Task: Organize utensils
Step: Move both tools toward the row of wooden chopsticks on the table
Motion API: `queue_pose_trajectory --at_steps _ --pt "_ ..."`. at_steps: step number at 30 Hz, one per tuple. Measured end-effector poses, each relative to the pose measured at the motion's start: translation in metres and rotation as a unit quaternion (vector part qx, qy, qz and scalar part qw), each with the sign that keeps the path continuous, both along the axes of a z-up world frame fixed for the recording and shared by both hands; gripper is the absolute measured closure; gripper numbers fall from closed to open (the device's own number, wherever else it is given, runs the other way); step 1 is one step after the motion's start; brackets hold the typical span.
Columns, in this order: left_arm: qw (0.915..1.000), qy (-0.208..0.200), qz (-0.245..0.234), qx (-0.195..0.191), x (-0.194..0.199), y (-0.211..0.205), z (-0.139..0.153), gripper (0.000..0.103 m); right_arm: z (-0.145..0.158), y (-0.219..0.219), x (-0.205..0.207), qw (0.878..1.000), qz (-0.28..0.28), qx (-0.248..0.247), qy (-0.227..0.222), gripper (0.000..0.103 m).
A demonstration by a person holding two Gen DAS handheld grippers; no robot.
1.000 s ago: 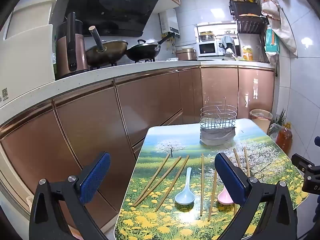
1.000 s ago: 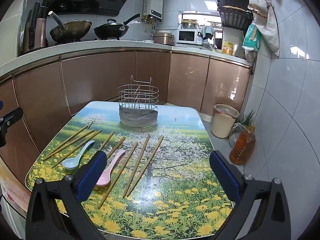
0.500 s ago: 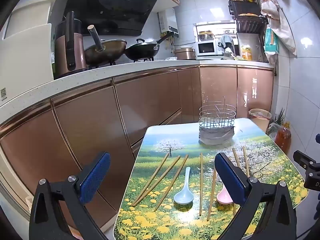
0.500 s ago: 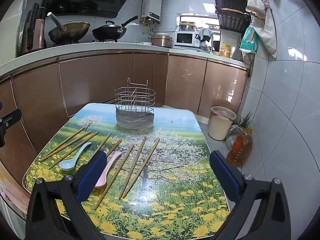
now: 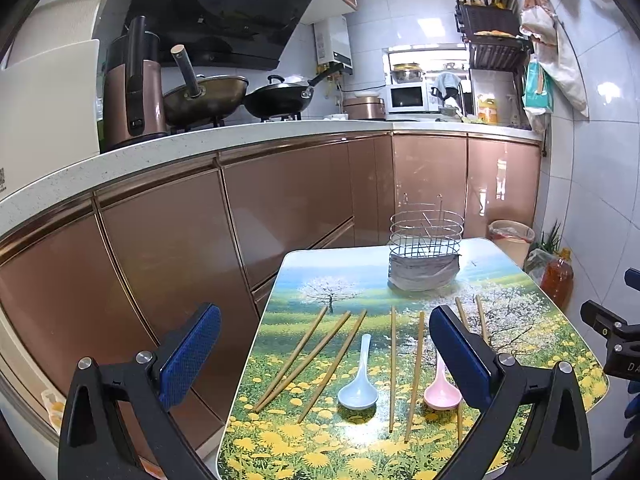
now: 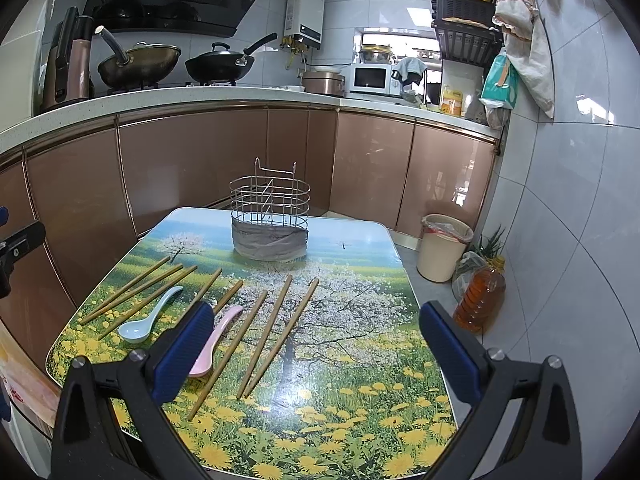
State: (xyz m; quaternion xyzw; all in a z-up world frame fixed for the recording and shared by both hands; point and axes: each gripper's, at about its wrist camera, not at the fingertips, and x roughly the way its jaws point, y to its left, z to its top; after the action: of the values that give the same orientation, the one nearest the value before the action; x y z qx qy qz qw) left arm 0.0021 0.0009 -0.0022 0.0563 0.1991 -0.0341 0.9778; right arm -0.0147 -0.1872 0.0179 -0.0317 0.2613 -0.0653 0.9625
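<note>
Several wooden chopsticks lie spread across a table with a flower print. A pale blue spoon and a pink spoon lie among them. A wire utensil basket with a grey wrap round its base stands at the table's far end. My left gripper is open and empty above the table's near left edge. My right gripper is open and empty above the near edge.
Brown kitchen cabinets and a counter with woks run along the left and back. A beige bin and an oil bottle stand on the floor right of the table, by a tiled wall.
Both grippers have shifted slightly, and the table and basket sit a little lower and closer in view. Nothing on the table has moved. Both grippers stay open.
</note>
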Motion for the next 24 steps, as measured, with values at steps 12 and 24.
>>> queue_pose_trajectory --at_steps 12,24 --pt "0.9998 0.003 0.001 -0.021 0.001 0.008 0.001 0.001 0.007 -0.002 -0.002 1.000 -0.028 0.002 -0.007 0.000" --pt "0.9993 -0.006 0.000 -0.038 0.000 0.009 0.015 0.001 0.014 -0.009 -0.005 0.999 -0.035 0.012 -0.019 0.000"
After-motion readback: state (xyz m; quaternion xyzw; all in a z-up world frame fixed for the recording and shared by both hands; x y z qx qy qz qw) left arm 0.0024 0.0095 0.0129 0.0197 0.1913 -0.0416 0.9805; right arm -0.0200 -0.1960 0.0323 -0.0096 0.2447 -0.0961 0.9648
